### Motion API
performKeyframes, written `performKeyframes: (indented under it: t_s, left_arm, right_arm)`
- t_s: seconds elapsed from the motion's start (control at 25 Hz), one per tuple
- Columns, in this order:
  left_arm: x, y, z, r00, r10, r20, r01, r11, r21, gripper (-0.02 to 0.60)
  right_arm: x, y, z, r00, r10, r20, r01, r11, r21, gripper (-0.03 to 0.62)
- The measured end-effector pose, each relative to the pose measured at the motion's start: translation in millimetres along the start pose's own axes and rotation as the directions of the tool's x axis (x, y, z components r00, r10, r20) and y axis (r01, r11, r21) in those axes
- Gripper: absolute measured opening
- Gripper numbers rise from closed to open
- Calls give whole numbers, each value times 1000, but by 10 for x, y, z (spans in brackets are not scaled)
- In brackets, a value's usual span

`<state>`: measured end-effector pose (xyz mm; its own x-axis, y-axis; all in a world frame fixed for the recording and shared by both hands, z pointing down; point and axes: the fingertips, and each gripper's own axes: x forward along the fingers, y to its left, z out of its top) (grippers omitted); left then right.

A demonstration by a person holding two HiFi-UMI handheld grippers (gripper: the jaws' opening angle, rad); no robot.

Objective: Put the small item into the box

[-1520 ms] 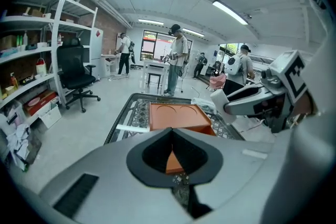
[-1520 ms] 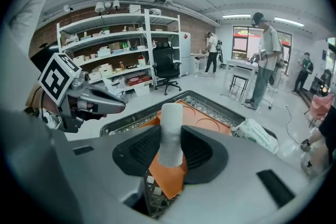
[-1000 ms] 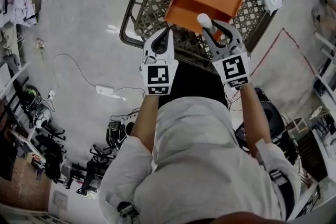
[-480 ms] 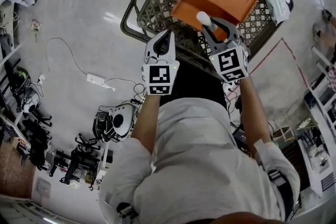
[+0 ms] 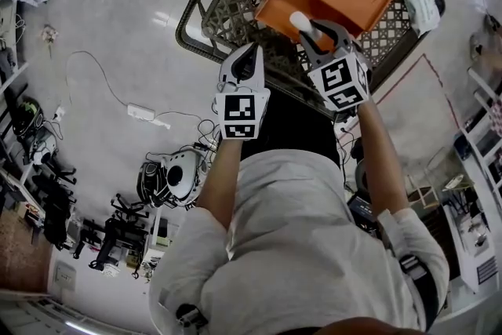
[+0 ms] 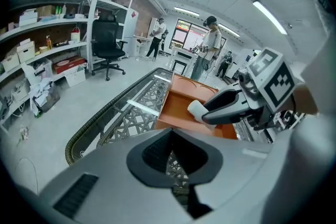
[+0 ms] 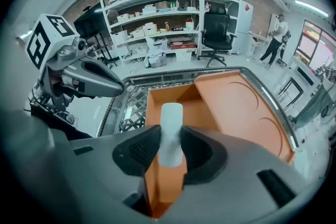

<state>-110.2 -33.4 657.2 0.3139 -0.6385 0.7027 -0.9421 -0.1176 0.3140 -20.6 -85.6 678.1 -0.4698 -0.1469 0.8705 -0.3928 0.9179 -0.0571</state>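
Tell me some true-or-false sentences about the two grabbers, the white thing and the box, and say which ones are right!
1. The right gripper holds the white item. True.
2. The box is blue. False: it is orange.
3. The left gripper holds something too. False: its jaws are shut with nothing between them.
4. The box sits on a metal lattice surface. True.
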Motion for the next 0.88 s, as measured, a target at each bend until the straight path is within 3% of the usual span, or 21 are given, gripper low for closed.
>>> performKeyframes:
  t_s: [0.88]
  left_arm:
    - [93,99,-238,999,7,-41,-8,999,-33,9]
  right_arm:
    - [307,10,-173,996,54,-75,-54,999,8,120]
